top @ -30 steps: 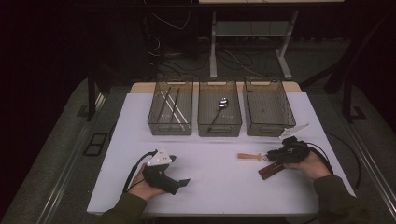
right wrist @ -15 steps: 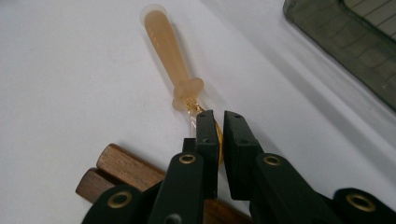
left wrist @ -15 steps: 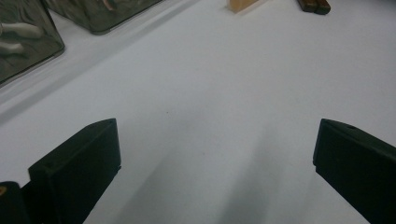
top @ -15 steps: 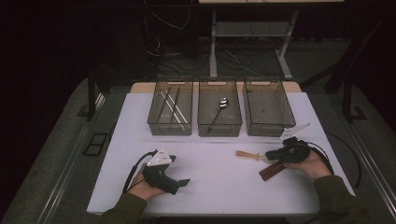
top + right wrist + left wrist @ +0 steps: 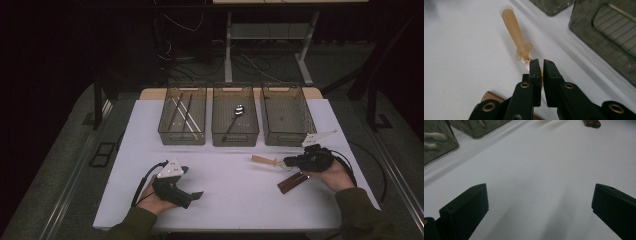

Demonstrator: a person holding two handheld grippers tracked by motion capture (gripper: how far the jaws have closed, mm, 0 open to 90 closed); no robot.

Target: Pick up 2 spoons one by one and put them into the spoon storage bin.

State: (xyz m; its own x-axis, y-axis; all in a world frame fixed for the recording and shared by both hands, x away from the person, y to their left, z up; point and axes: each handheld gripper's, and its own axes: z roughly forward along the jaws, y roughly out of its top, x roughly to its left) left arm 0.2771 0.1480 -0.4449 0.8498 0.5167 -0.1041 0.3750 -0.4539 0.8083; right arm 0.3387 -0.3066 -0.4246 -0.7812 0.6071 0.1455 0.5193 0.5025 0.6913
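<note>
white table (image 5: pixel 235 200) in the high view, w/ three dark see-through bins in a row at the far side: left bin (image 5: pixel 183 120) has pale sticks, middle bin (image 5: pixel 235 120) has a spoon (image 5: pixel 237 113), right bin (image 5: pixel 286 119) looks bare. right gripper (image 5: pixel 287 162) sits in front of the right bin, lying low & pointing left, jaws clamped on the metal end of a light wooden-handled tool (image 5: pixel 264 160); handle sticks out to the left, over the table. dark brown wooden piece (image 5: pixel 293 182) lies just beside that hand, on the near side. left gripper (image 5: pixel 199 195) rests in the left hand near the front edge, well apart from the tool.

left gripper view: jaws spread wide, nothing but bare table between them; bin corner (image 5: pixel 439 140) top left, brown piece (image 5: pixel 592 123) at the top edge.

right gripper view: jaws nearly together, just closed down on the tool's thin golden strip, pinched at the tips (image 5: pixel 538 65). pale handle (image 5: pixel 513 27) points away from the jaws, tilted a bit left. brown piece (image 5: pixel 489 96) under the gripper, bin (image 5: pixel 609 32) to the right.
</note>
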